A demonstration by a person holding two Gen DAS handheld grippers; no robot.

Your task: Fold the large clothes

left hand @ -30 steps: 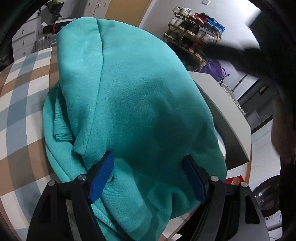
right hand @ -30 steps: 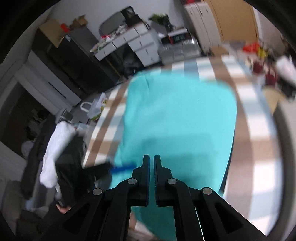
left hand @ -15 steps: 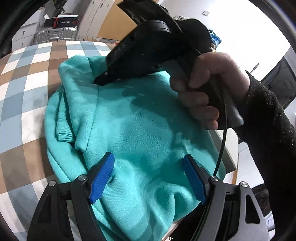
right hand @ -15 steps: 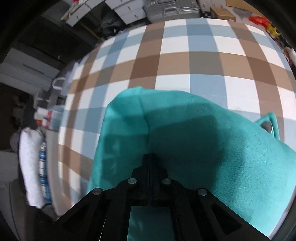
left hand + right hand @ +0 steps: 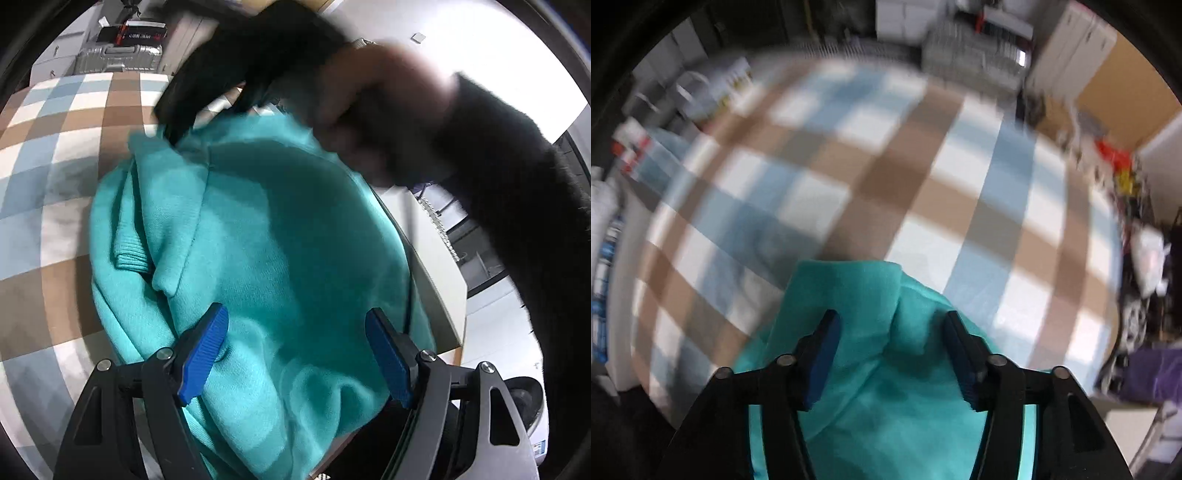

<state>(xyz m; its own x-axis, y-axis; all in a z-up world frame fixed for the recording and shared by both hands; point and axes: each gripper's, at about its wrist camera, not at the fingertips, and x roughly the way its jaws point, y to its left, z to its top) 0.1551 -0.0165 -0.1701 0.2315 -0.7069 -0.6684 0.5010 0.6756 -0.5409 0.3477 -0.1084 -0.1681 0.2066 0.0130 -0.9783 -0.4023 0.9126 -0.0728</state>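
A teal sweatshirt [image 5: 280,236] lies folded in a thick bundle on the checked tablecloth [image 5: 55,177], a ribbed cuff [image 5: 129,254] showing at its left side. My left gripper [image 5: 295,312] hangs open over the near end of the bundle, blue pads [image 5: 201,354] apart and pressing on nothing. In the left wrist view a person's hand [image 5: 376,110] holds my right gripper [image 5: 170,122], blurred, at the garment's far edge. In the right wrist view the right gripper [image 5: 890,350] points steeply down. Its jaws are opening, with the sweatshirt's corner [image 5: 849,295] loose between them.
The table's white edge [image 5: 439,280] runs along the right of the garment, with the floor below. A silver suitcase [image 5: 118,59] and white cabinets stand beyond the far end. Clutter lines the room's sides in the right wrist view. A dark sleeve [image 5: 524,221] crosses the upper right.
The right gripper swung down to the sweatshirt's far edge, and its shut jaws have parted over the corner. The raised fold has settled flat. The left gripper has stayed open and has hardly moved.
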